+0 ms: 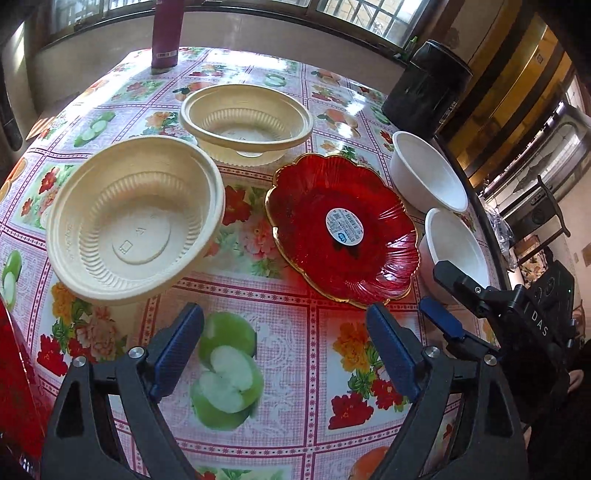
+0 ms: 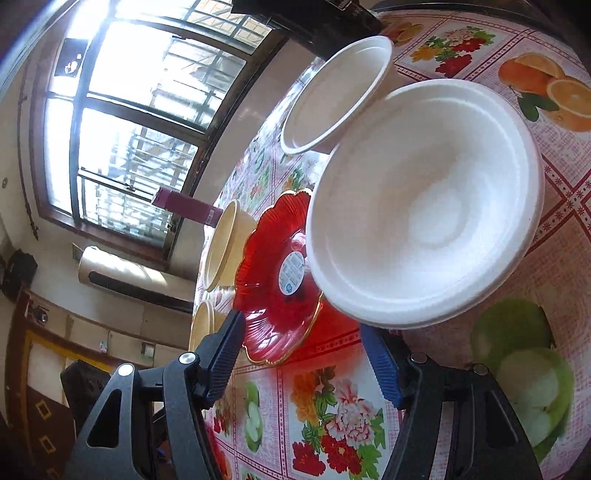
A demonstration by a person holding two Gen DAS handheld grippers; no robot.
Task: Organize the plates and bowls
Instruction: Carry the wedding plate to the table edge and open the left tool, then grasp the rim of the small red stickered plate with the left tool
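Left wrist view
Left gripper (image 1: 284, 345): hovered over the tabletop (image 1: 295, 350), fingers spread wide with nothing between them.
Near beige bowl (image 1: 135, 218): stood upright to the left, just ahead of the left finger.
Far beige bowl (image 1: 246, 122): sat beyond it, the two rims close together.
Red plate (image 1: 341, 229): lay flat right of the beige bowls, gold-edged, a round sticker at its centre.
Far white bowl (image 1: 426, 171): stood upright near the tabletop's right edge, just beside the plate.
Near white bowl (image 1: 456, 245): stood next to it, closer to the camera.
Right gripper (image 1: 448, 295): was at the near white bowl, one finger above its rim and one lower beside it.
Purple bottle (image 1: 166, 35): stood at the far edge by the window.

Right wrist view
Right gripper (image 2: 304, 360): fingers were open, nothing clamped; the near white bowl (image 2: 424, 206) loomed just ahead, its rim over the right finger.
Far white bowl (image 2: 338, 94): sat behind it, apparently touching.
Red plate (image 2: 275, 280): lay just beside the near white bowl, partly hidden by it.
Beige bowls: the far beige bowl (image 2: 225, 243) and the near beige bowl (image 2: 201, 325) were beyond the plate.
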